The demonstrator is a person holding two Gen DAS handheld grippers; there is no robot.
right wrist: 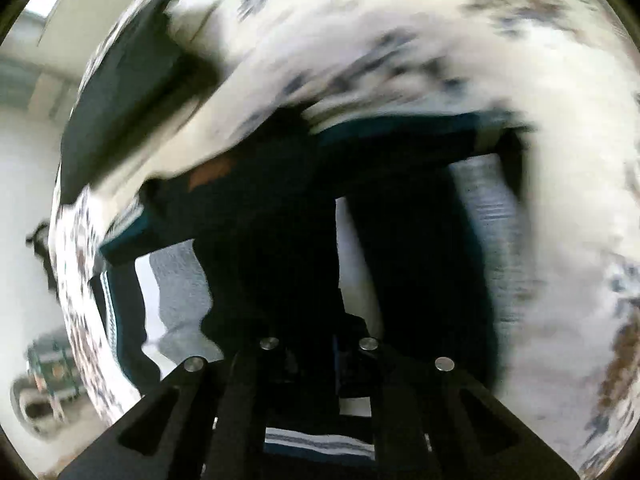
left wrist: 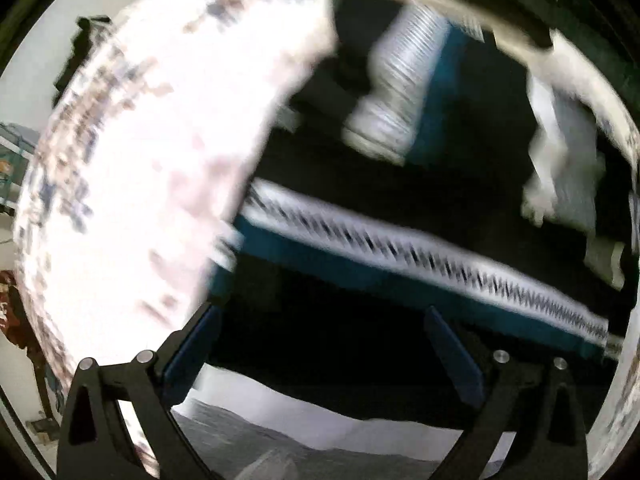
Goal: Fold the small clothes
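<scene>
Black left tongs (left wrist: 324, 344) point down with both fingers spread wide and nothing between them. Just past them lies a dark cloth garment with a teal and white zigzag band (left wrist: 400, 256), on a white flowery sheet (left wrist: 132, 152). Only the right view shows the right tongs (right wrist: 320, 344) pinched tight on that dark cloth, and both views are blurry.

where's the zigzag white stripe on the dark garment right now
In the left wrist view, the zigzag white stripe runs diagonally across the middle toward the lower right, on the dark garment, beside a teal band and just beyond the open left gripper.
</scene>
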